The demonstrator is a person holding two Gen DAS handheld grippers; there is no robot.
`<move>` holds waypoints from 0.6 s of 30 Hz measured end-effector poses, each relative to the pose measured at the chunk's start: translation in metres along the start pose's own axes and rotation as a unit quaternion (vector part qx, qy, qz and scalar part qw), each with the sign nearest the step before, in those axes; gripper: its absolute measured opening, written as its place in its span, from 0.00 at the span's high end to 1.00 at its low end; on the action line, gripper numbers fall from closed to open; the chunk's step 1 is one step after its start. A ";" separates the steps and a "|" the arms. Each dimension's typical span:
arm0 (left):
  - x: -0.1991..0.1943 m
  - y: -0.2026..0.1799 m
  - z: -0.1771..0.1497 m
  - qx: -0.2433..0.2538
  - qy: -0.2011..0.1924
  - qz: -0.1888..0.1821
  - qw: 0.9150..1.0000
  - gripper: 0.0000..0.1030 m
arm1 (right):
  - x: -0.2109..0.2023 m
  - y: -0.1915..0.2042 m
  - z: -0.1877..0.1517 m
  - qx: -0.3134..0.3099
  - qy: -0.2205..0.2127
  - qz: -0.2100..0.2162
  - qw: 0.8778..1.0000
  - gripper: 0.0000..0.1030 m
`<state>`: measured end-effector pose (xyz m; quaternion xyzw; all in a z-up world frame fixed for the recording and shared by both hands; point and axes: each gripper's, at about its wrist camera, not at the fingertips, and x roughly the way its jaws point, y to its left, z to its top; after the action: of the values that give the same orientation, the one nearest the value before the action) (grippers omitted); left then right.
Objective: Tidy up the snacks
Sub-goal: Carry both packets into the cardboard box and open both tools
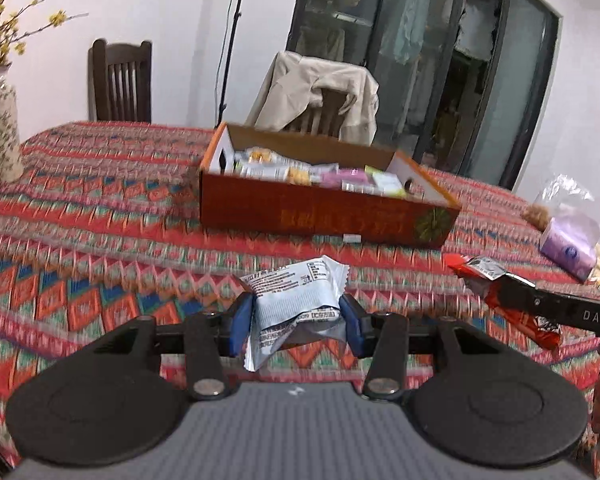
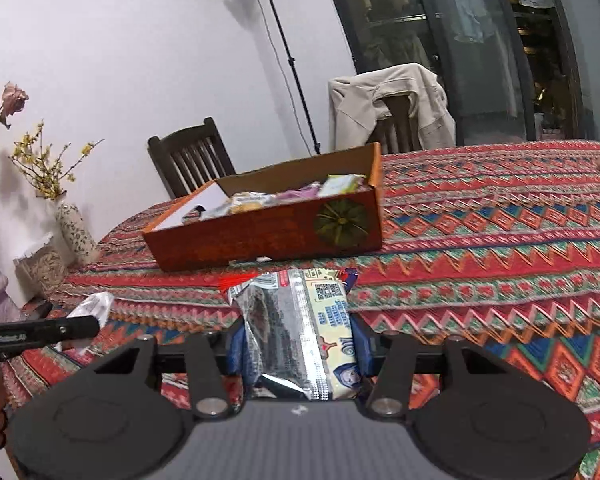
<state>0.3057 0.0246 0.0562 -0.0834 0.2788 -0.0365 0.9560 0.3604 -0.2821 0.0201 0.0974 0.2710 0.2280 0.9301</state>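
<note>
The orange snack box is seen at twelve o'clock on the patterned tablecloth; a tissue pack is shown only by the left view, at three o'clock. A white packet is pinched by the left gripper; a silver-backed bar, red from the left view, is clamped by the right gripper

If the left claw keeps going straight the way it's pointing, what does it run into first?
Probably the near wall of the orange box straight ahead. The left claw, shut on a white snack packet, aims slightly downward, so it might touch the tablecloth just short of it; depth is unclear.
</note>
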 end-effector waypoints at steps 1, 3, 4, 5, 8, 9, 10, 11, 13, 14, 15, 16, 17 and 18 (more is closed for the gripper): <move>0.004 0.003 0.008 -0.001 -0.005 -0.008 1.000 0.54 | 0.001 0.004 0.004 0.000 -0.004 0.004 1.000 0.52; 0.015 0.012 0.035 -0.002 -0.019 -0.027 0.999 0.54 | 0.009 0.013 0.021 -0.006 -0.012 0.017 1.000 0.52; 0.021 0.016 0.047 -0.001 -0.024 -0.028 0.999 0.54 | 0.014 0.018 0.029 -0.010 -0.017 0.020 1.000 0.52; 0.031 0.019 0.062 0.003 -0.028 -0.028 0.999 0.54 | 0.020 0.024 0.041 -0.017 -0.026 0.023 0.999 0.52; 0.067 0.026 0.107 0.020 -0.032 -0.033 0.999 0.54 | 0.049 0.041 0.076 -0.040 -0.046 0.020 0.998 0.52; 0.084 0.027 0.124 0.029 -0.028 -0.039 0.998 0.53 | 0.064 0.047 0.091 -0.056 -0.045 0.017 0.997 0.52; 0.097 0.028 0.135 0.029 -0.026 -0.037 0.999 0.53 | 0.079 0.053 0.103 -0.074 -0.043 0.014 0.996 0.52; 0.116 0.028 0.148 0.029 -0.018 -0.030 0.999 0.53 | 0.096 0.058 0.116 -0.089 -0.039 0.010 0.995 0.52; 0.148 0.030 0.165 0.033 -0.005 -0.021 0.999 0.53 | 0.138 0.065 0.142 -0.105 -0.020 0.000 0.994 0.52; 0.162 0.031 0.171 0.027 0.001 -0.014 1.000 0.53 | 0.158 0.065 0.153 -0.105 -0.011 -0.006 0.994 0.52; 0.177 0.033 0.177 0.027 0.009 -0.012 1.000 0.53 | 0.178 0.065 0.163 -0.100 0.002 -0.010 0.995 0.52; 0.191 0.035 0.181 0.022 0.016 -0.007 1.000 0.53 | 0.204 0.064 0.174 -0.087 0.018 -0.014 0.996 0.52; 0.203 0.039 0.184 0.016 0.023 -0.001 1.000 0.53 | 0.223 0.061 0.182 -0.075 0.030 -0.019 0.997 0.52; 0.217 0.042 0.186 0.012 0.030 0.005 0.999 0.53 | 0.242 0.058 0.189 -0.057 0.042 -0.026 0.997 0.52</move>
<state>0.5899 0.0668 0.0890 -0.0691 0.3070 -0.0377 0.9485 0.6242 -0.1270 0.0841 0.0275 0.2984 0.2226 0.9277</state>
